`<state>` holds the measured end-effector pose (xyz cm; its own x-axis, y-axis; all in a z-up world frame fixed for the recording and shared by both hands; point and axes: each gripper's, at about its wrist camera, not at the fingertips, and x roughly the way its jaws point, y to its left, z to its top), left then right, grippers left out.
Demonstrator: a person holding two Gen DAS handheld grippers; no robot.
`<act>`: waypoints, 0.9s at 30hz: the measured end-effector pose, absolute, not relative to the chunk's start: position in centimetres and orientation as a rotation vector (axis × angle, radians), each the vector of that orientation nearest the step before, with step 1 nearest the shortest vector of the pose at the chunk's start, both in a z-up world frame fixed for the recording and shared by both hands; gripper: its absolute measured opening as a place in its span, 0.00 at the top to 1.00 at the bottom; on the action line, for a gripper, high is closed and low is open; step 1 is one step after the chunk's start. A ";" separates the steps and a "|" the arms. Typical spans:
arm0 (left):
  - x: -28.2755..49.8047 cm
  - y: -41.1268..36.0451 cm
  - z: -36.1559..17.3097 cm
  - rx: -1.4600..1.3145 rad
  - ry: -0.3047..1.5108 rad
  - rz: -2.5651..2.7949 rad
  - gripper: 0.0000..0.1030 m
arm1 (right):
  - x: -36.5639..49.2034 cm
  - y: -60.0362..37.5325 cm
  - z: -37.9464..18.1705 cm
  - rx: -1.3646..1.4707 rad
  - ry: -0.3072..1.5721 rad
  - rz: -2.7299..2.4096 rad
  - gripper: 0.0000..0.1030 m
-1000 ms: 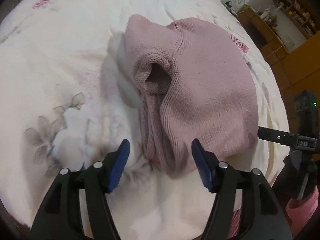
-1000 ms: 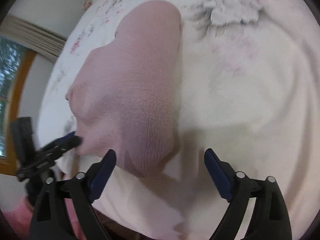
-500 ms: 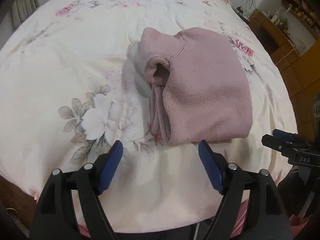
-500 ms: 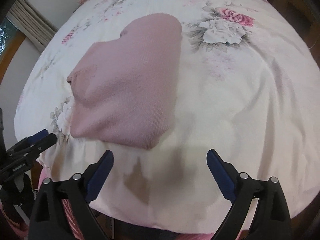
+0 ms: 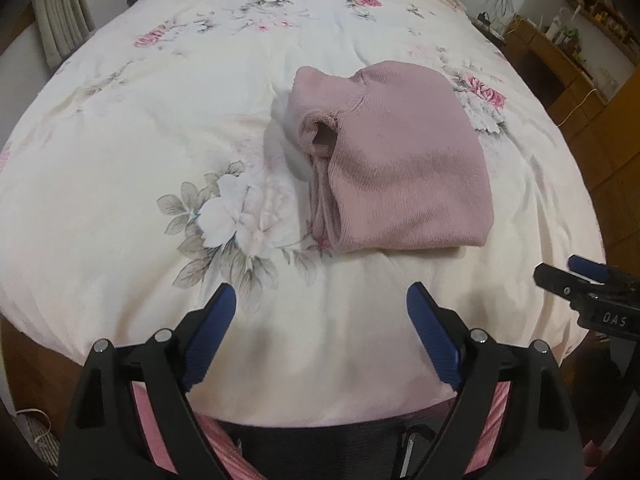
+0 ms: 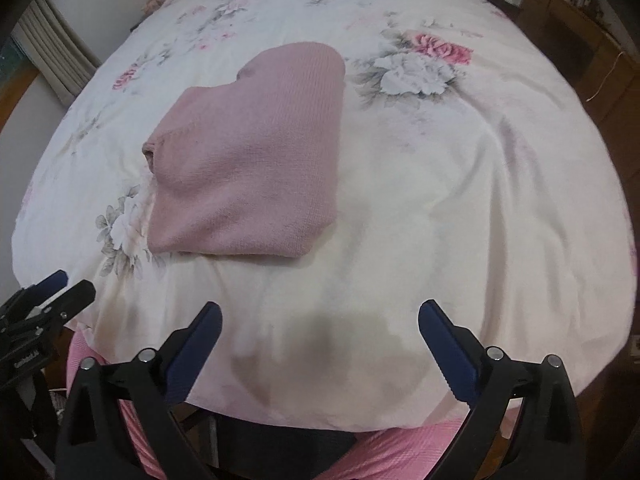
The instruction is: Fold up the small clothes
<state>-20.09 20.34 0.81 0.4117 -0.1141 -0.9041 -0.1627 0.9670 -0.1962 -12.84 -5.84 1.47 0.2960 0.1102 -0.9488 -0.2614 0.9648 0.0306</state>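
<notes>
I am holding my left tool (image 5: 321, 306) and right tool (image 6: 320, 324) spread and empty above the bed (image 5: 120, 120) edge, the folded pink sweater (image 5: 400, 168) lying just beyond — any careless snagging of its loose left-side layers risks undoing the fold.

left gripper (image 5: 322, 304) & right gripper (image 6: 320, 322) both spread wide, side by side, holding nothing.
</notes>
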 end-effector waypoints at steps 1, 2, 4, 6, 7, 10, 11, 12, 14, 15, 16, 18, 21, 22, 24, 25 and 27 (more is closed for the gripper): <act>-20.4 20.2 1.0 -0.264 1.149 0.039 0.16 | -13.1 -5.8 1.7 -0.142 1.242 0.245 0.04; -20.7 20.2 1.2 -0.255 1.149 0.057 0.16 | -13.4 -5.7 2.1 -0.144 1.238 0.242 0.04; -21.1 20.2 1.6 -0.252 1.147 0.075 0.15 | -14.0 -5.6 2.9 -0.158 1.215 0.228 0.04; -21.5 20.2 2.2 -0.259 1.137 0.081 0.15 | -14.5 -5.4 3.7 -0.181 1.189 0.209 0.04; -21.8 20.2 2.6 -0.255 1.129 0.091 0.15 | -14.8 -5.3 4.1 -0.196 1.177 0.195 0.04; -22.2 19.9 3.6 -0.238 1.107 0.104 0.15 | -15.1 -5.3 4.9 -0.222 1.161 0.170 0.04; -22.4 19.7 4.1 -0.233 1.097 0.105 0.14 | -15.3 -5.3 5.3 -0.219 1.154 0.171 0.04; -22.4 19.6 4.3 -0.228 1.093 0.108 0.14 | -15.4 -5.3 5.6 -0.212 1.148 0.177 0.04; -22.6 19.3 4.9 -0.218 1.079 0.117 0.14 | -15.6 -5.3 6.2 -0.202 1.138 0.182 0.04; -22.7 19.2 5.2 -0.216 1.072 0.122 0.14 | -15.6 -5.3 6.4 -0.200 1.135 0.180 0.04; -22.8 19.1 5.5 -0.216 1.065 0.126 0.14 | -15.7 -5.2 6.7 -0.196 1.132 0.183 0.04; -22.9 18.9 5.9 -0.211 1.056 0.127 0.14 | -15.9 -5.2 7.1 -0.189 1.126 0.194 0.04; -22.9 18.7 6.3 -0.194 1.047 0.139 0.14 | -16.1 -4.9 7.8 -0.198 1.111 0.192 0.04; -22.9 18.6 6.4 -0.191 1.047 0.142 0.14 | -16.2 -4.9 7.9 -0.200 1.107 0.191 0.04; -22.8 18.6 6.4 -0.186 1.047 0.151 0.14 | -16.1 -4.8 8.3 -0.206 1.096 0.189 0.04; -22.8 18.6 6.3 -0.187 1.049 0.154 0.14 | -16.1 -4.7 8.4 -0.209 1.093 0.186 0.04; -22.6 18.7 6.1 -0.185 1.052 0.157 0.14 | -16.0 -4.7 8.6 -0.214 1.090 0.184 0.04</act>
